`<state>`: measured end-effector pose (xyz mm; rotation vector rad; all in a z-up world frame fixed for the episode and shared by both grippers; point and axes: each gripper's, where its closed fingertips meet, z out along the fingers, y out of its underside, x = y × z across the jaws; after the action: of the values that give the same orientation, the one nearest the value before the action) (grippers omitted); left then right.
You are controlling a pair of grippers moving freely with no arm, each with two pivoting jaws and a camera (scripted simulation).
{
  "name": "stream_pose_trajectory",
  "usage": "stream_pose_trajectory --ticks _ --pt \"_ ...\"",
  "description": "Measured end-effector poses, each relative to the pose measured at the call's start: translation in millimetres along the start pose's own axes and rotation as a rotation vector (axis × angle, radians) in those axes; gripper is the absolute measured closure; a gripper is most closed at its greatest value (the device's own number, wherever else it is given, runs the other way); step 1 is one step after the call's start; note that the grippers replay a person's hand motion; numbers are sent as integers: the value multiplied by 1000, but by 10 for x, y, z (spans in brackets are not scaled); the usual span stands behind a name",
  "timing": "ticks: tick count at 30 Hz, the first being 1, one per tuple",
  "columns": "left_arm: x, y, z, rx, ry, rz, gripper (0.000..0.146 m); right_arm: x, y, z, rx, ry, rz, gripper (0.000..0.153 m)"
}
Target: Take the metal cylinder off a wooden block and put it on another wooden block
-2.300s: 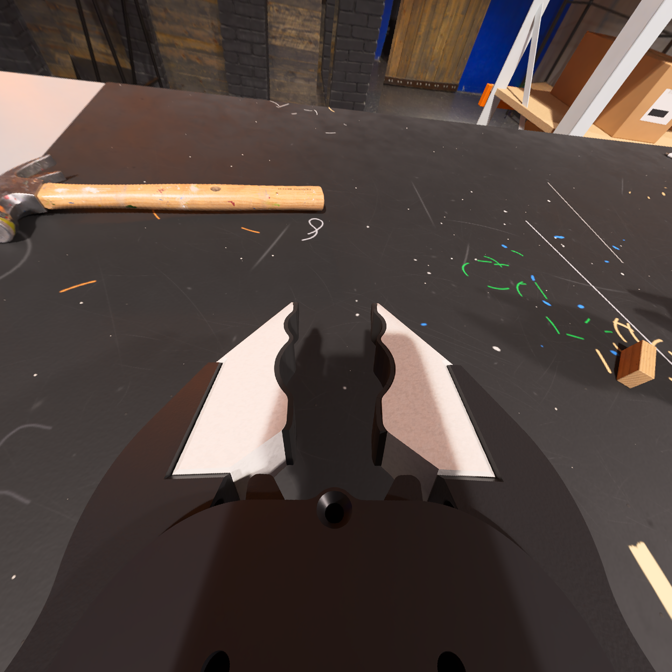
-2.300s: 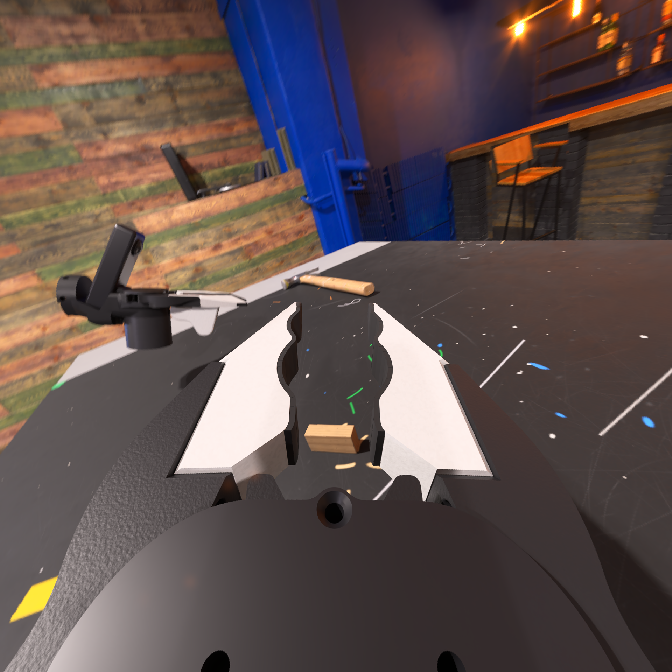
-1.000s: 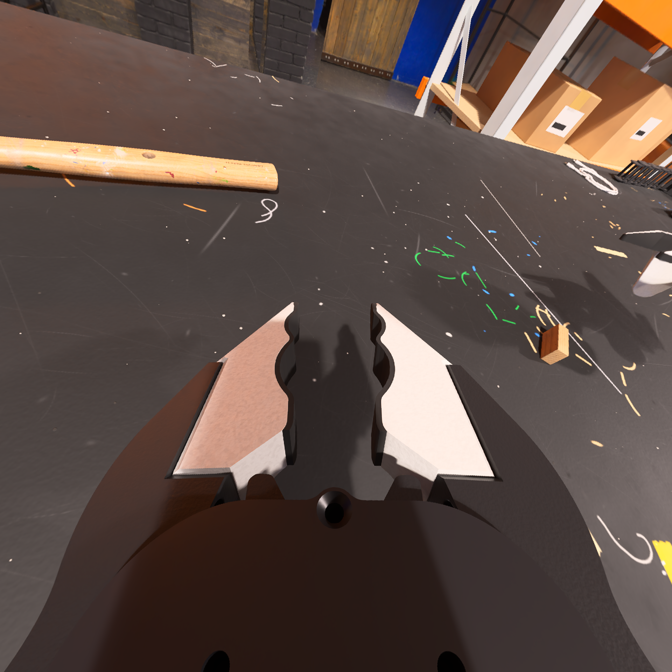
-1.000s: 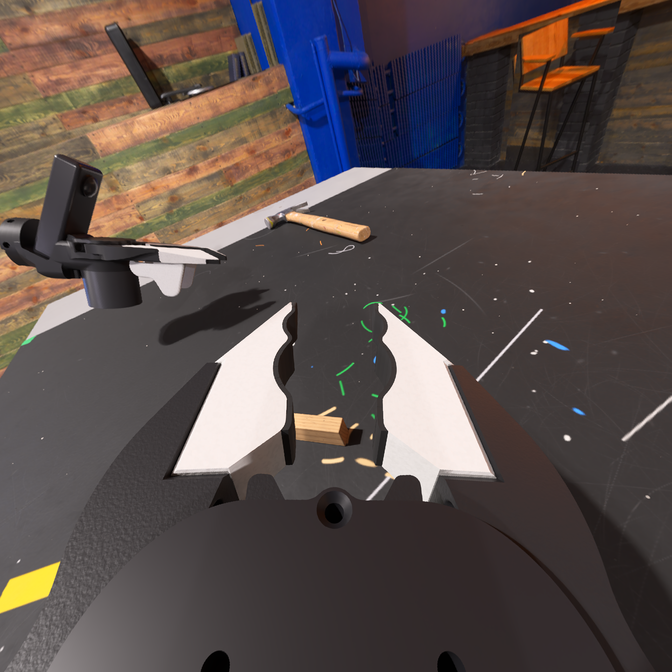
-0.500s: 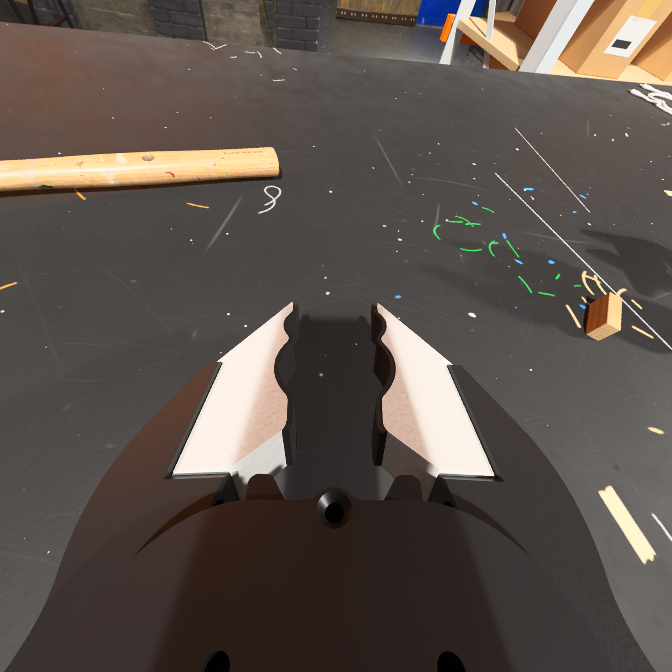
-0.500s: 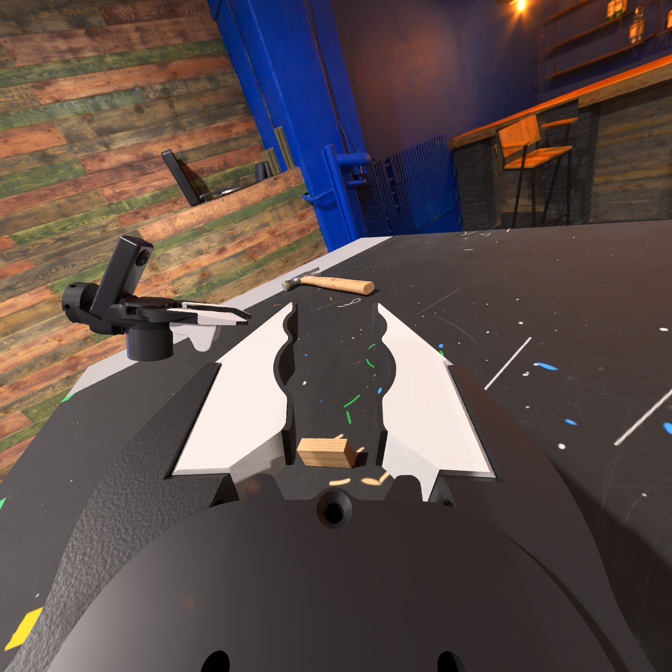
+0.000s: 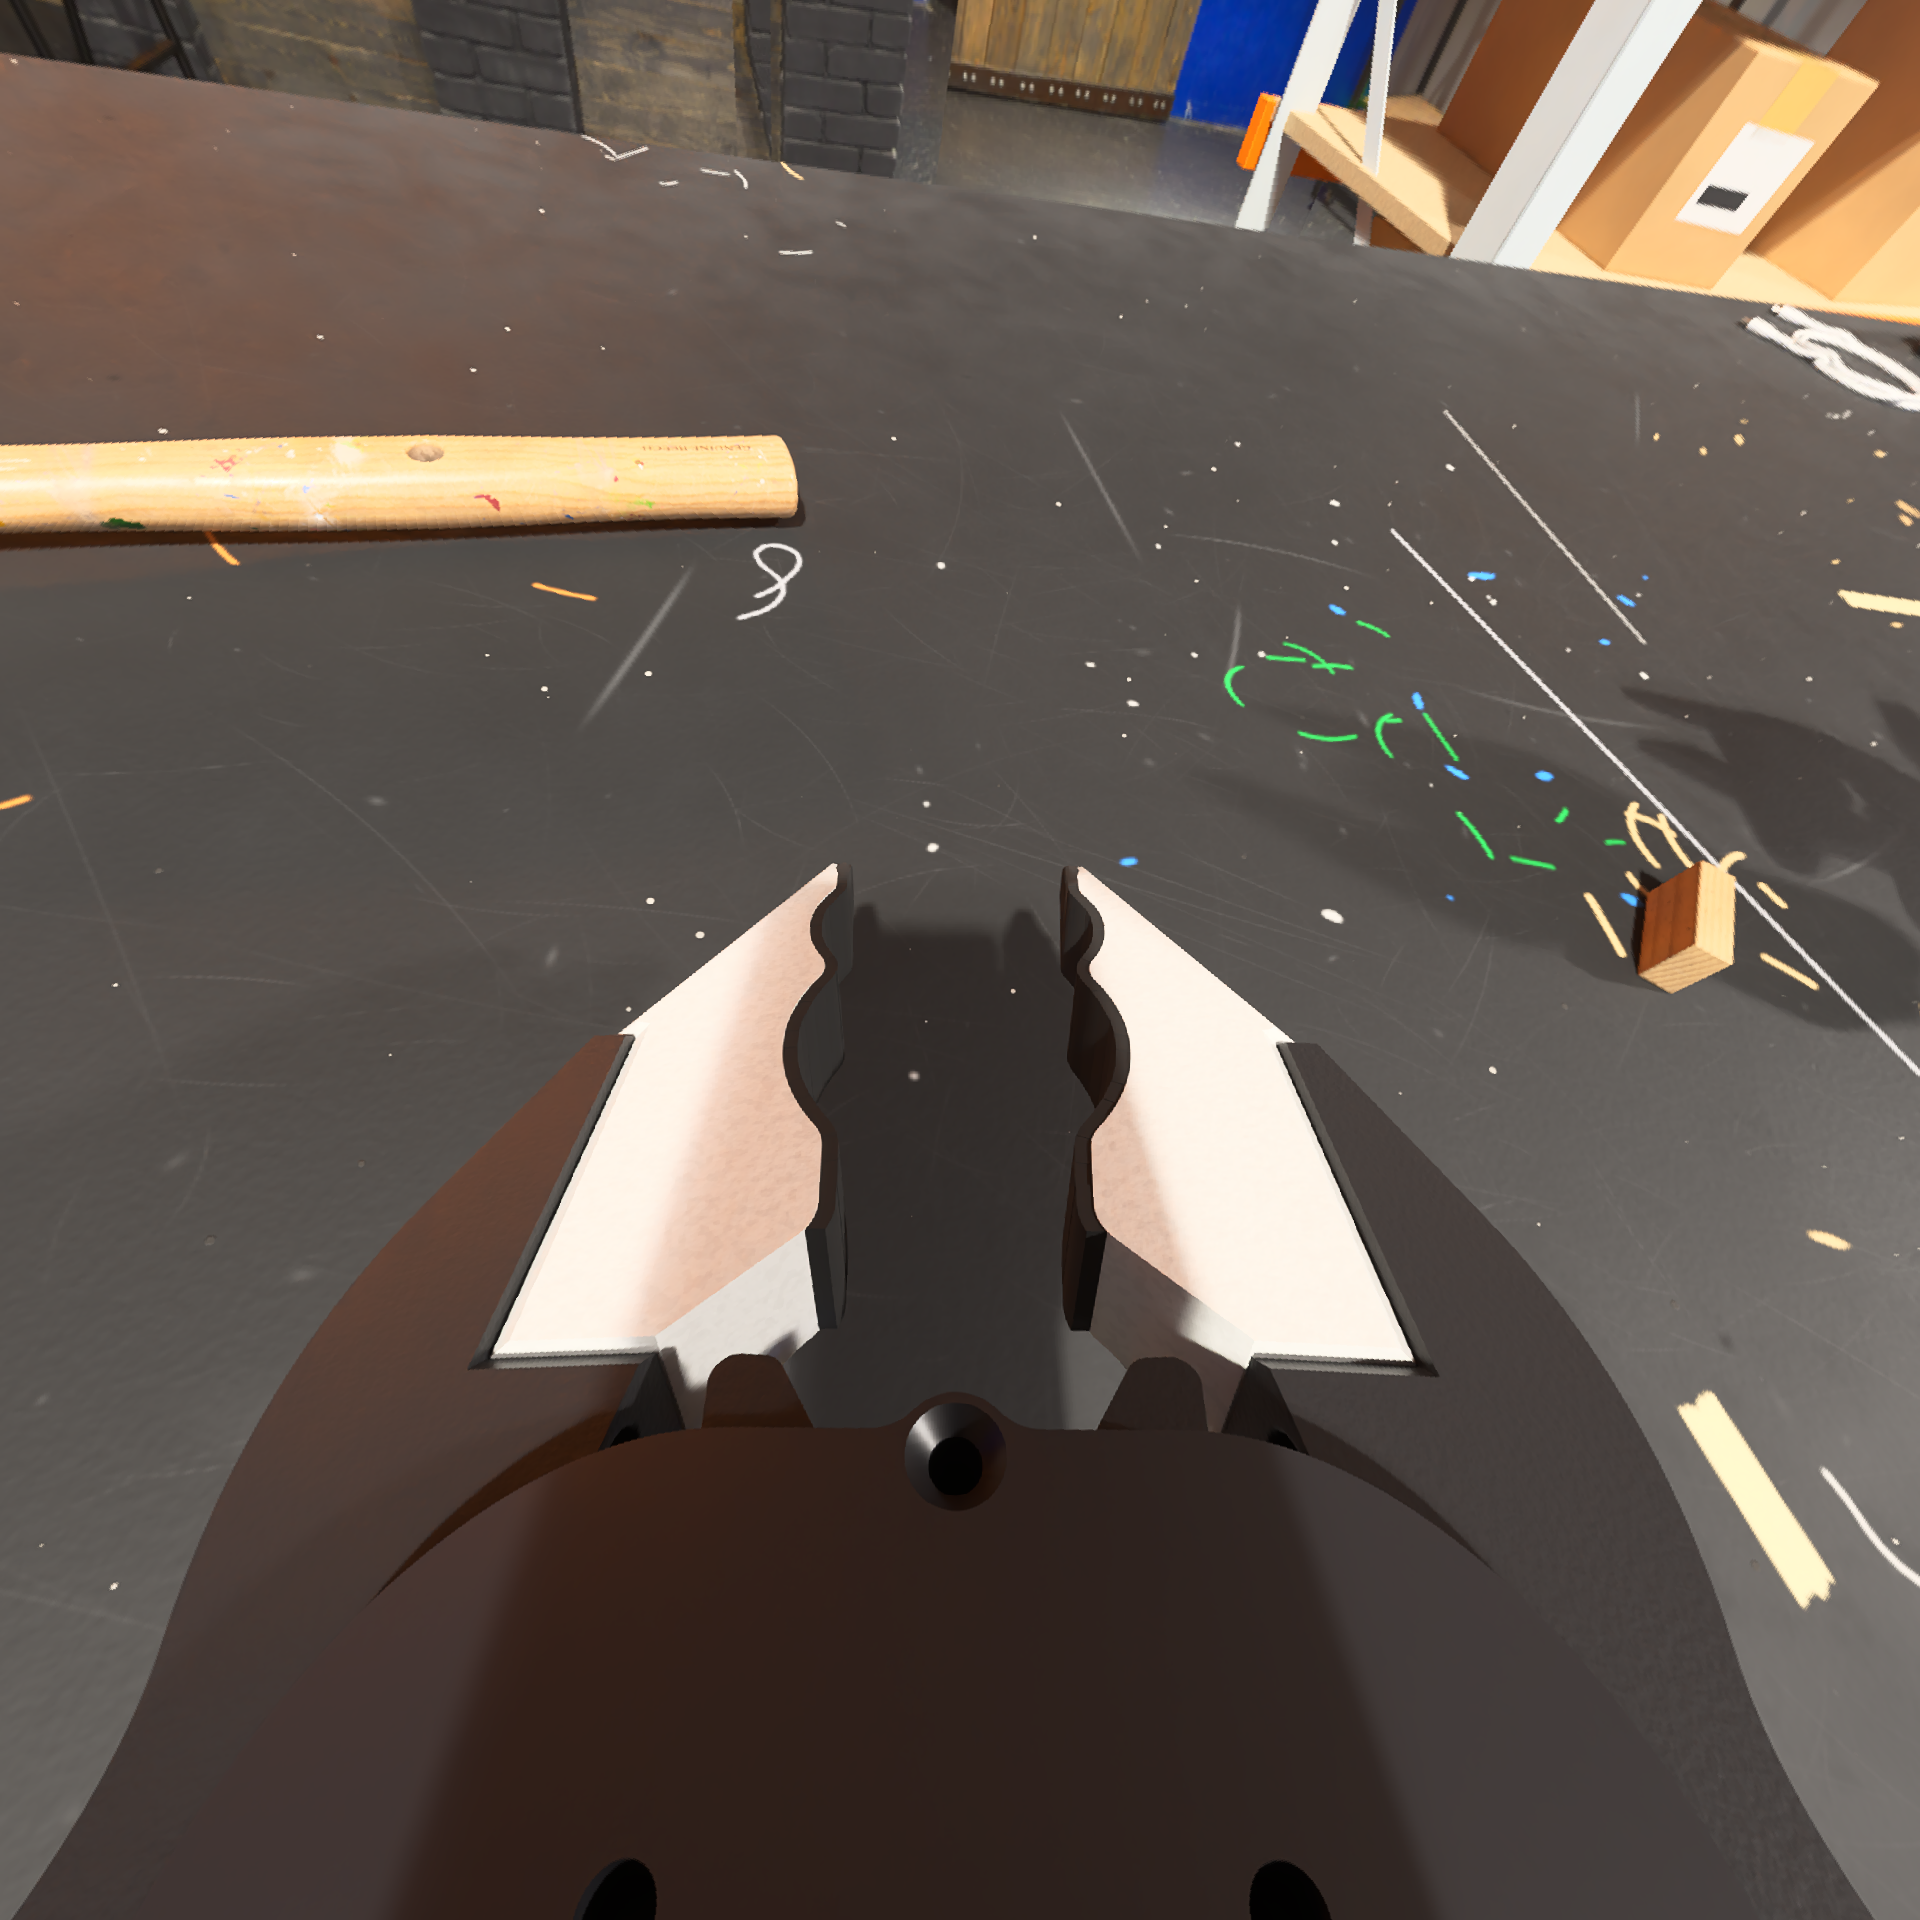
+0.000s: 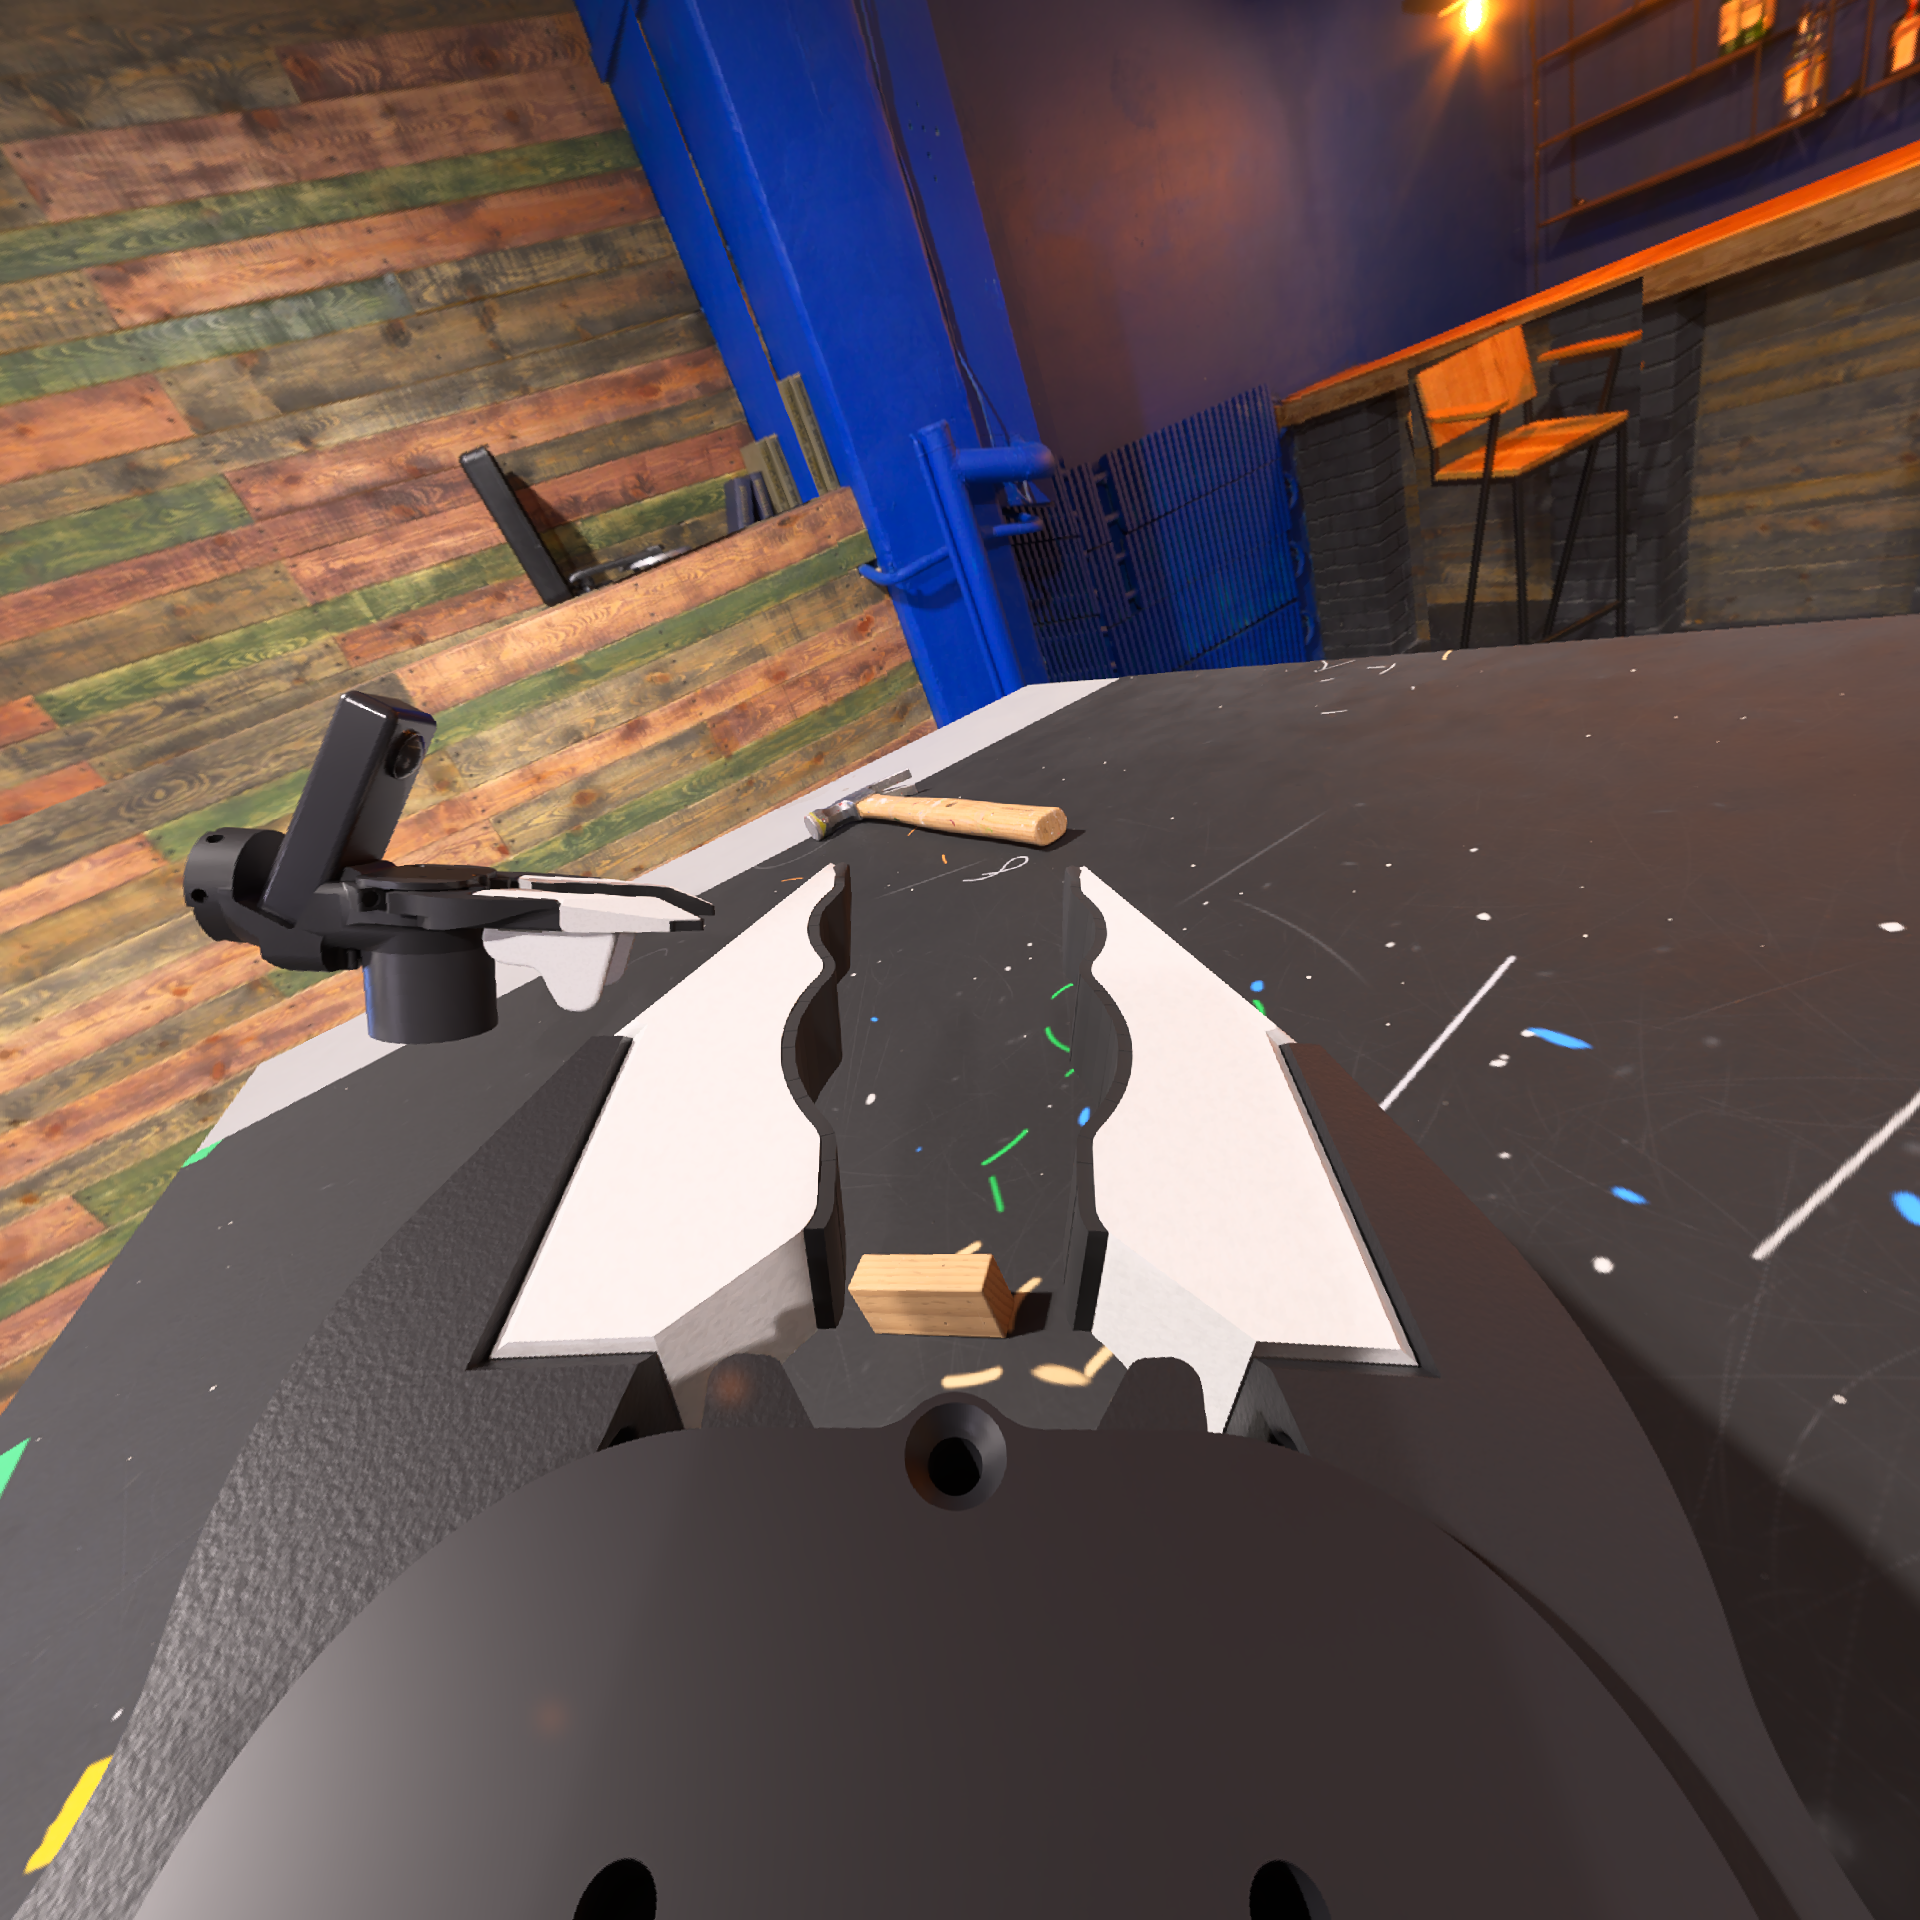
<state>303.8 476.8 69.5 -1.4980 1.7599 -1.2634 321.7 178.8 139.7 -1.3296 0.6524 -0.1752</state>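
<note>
A small wooden block (image 7: 1683, 925) lies on the dark table (image 7: 935, 675), far right of my left gripper (image 7: 951, 883), which is open and empty above bare table. In the right wrist view the same block (image 8: 930, 1291) lies on the table below and between the bases of my right gripper's fingers. My right gripper (image 8: 956, 883) is open and empty, hovering above the block. The left gripper (image 8: 623, 909) also shows far off at the left in that view. No metal cylinder and no second block are in view.
A hammer with a wooden handle (image 7: 395, 483) lies at the far left, also seen in the right wrist view (image 8: 940, 818). Paint flecks and wood chips (image 7: 1756, 1507) mark the table. Cardboard boxes on a shelf (image 7: 1662, 156) stand past the far edge.
Both views have swayed a little over the last seconds. The left gripper has drifted slightly. The block stays under the right gripper. Both grippers stay open.
</note>
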Motion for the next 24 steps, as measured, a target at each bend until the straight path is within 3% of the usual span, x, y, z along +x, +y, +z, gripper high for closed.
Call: stream_pose_trajectory --ticks 24 --pt "-7 -31 -32 29 13 -20 106 12 -10 7 1 0 8 112"
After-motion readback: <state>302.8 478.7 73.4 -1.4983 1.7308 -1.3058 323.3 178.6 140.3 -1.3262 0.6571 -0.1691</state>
